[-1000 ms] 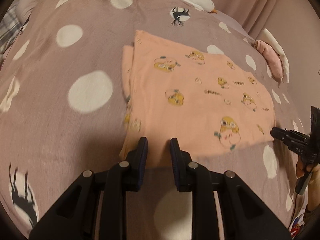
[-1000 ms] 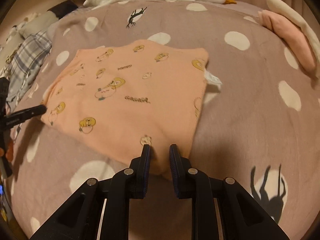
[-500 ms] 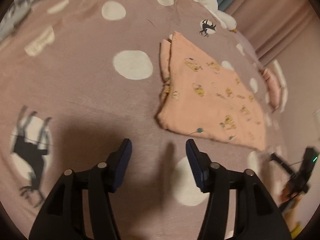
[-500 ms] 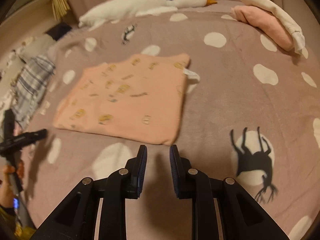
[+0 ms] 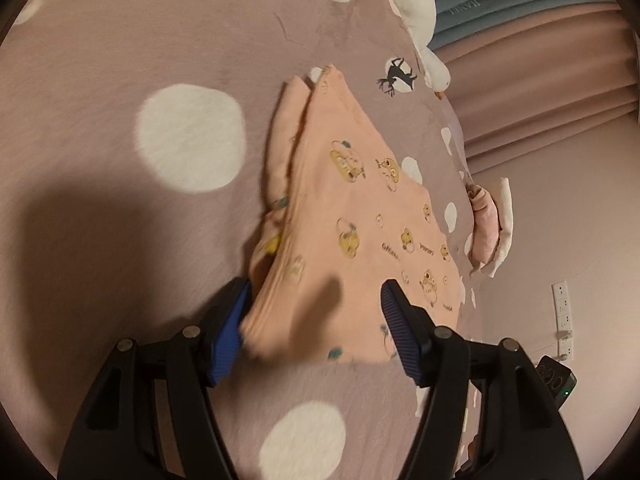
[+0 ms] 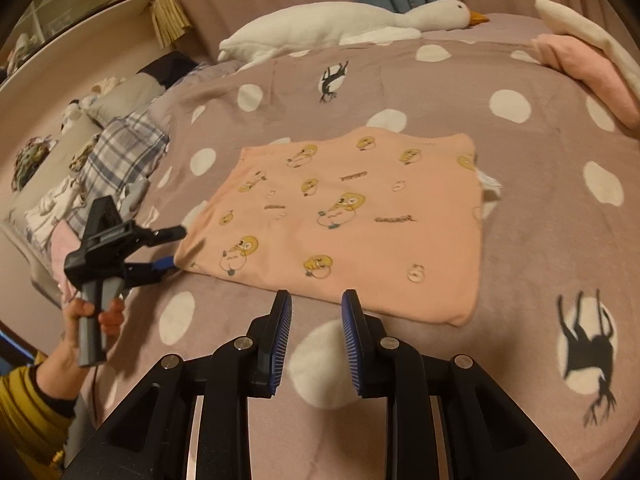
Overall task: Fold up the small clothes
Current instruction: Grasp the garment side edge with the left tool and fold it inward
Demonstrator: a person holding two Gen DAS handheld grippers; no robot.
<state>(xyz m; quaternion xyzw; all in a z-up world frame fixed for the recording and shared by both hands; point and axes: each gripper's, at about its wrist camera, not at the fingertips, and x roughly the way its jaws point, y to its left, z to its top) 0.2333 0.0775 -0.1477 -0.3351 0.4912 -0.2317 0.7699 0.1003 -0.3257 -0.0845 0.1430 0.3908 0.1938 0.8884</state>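
Observation:
A peach garment printed with yellow ducks (image 6: 344,216) lies folded flat in a rough rectangle on the mauve polka-dot bedspread (image 6: 540,208); it also shows in the left wrist view (image 5: 360,240). My left gripper (image 5: 316,304) is open, its jaws on either side of the garment's near corner; it also shows in the right wrist view (image 6: 172,246) at the garment's left corner. My right gripper (image 6: 316,308) is open and empty, hovering just short of the garment's near edge.
A white goose plush (image 6: 340,24) lies along the far edge of the bed. Folded pink and cream clothes (image 6: 588,60) sit at the far right. A plaid garment and other clothes (image 6: 116,160) are piled at the left. A wall socket (image 5: 562,312) is at the right.
My left gripper opened wide and moved in onto the garment's corner. My right gripper pulled back from the garment's near edge and opened.

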